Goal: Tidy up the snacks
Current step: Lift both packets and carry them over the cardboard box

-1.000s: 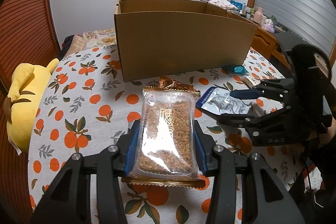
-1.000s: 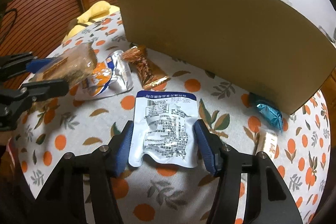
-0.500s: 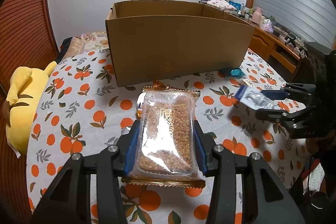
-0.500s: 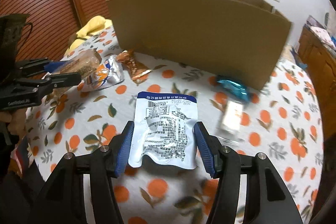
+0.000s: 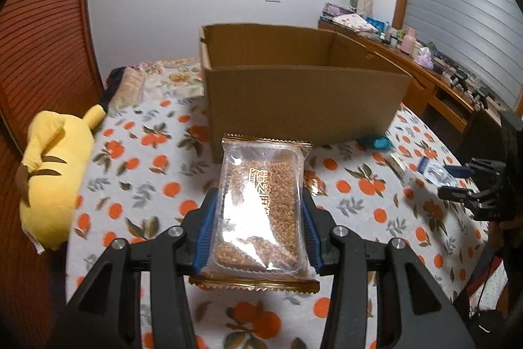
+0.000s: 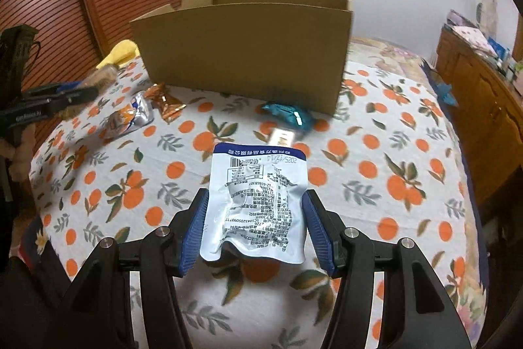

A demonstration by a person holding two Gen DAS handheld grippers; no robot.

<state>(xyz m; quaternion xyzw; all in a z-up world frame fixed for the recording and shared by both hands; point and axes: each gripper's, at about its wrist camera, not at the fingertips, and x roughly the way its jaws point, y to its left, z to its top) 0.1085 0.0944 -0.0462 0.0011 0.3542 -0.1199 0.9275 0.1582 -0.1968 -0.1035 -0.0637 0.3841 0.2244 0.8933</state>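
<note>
My left gripper [image 5: 260, 208] is shut on a clear packet of brown grain snack [image 5: 261, 211] with gold crimped ends, held above the table. My right gripper [image 6: 255, 215] is shut on a white and blue foil pouch [image 6: 256, 205] with printed text, also lifted off the cloth. An open cardboard box [image 5: 294, 97] stands at the far side of the table, seen too in the right wrist view as the box [image 6: 242, 51]. The right gripper [image 5: 457, 182] shows at the right edge of the left wrist view, the left gripper [image 6: 62, 94] at the left edge of the right wrist view.
On the orange-print tablecloth [image 6: 376, 172] lie a teal wrapper [image 6: 287, 116], a small tan packet [image 6: 282, 136], an orange-brown wrapper [image 6: 165, 100] and a silver pouch [image 6: 130, 118]. A yellow plush toy [image 5: 52, 182] sits at the table's left. A wooden cabinet [image 6: 483, 94] stands right.
Both grippers have risen and drawn back from the box, each keeping its packet. The right gripper swung out to the right, away from the left one; the box top now shows.
</note>
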